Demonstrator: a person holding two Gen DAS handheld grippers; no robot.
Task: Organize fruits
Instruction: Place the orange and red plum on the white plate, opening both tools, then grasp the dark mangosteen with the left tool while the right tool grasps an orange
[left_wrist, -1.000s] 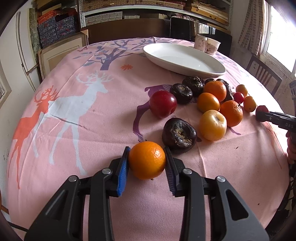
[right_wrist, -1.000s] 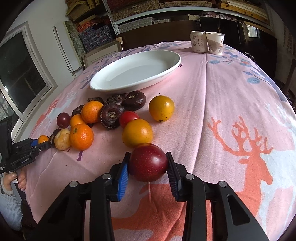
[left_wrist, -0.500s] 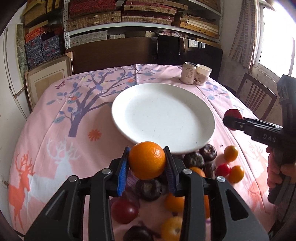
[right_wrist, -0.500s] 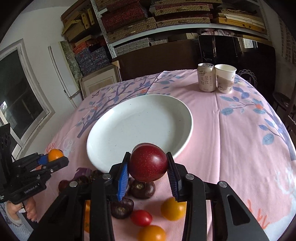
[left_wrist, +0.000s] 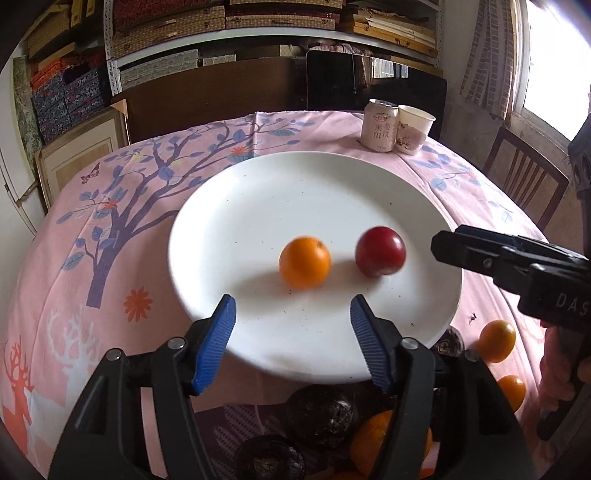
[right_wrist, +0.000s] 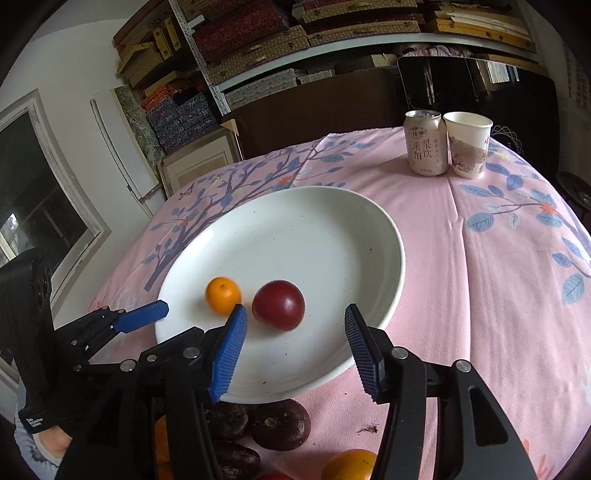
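Two fruits now sit on the white plate (left_wrist: 236, 206), your largest landmark, at 12 o'clock from both of your grippers. The remaining pile of fruit (left_wrist: 321, 415) lies on the table at the plate's near edge, at 6 o'clock from it, right under your hands. On the plate, the red plum (left_wrist: 380, 252) rests at 3 o'clock from the orange (left_wrist: 304, 262), close beside it but apart.

Your left gripper (left_wrist: 293, 341) has just been opening: its jaws stand spread with nothing between them. Your right gripper (right_wrist: 295, 349) has done the same, jaws parted and empty, the plum just beyond its tips.

The next fruit probably lies behind and below both jaws, so draw back towards 6 o'clock; neither hand looks clearly nearer.
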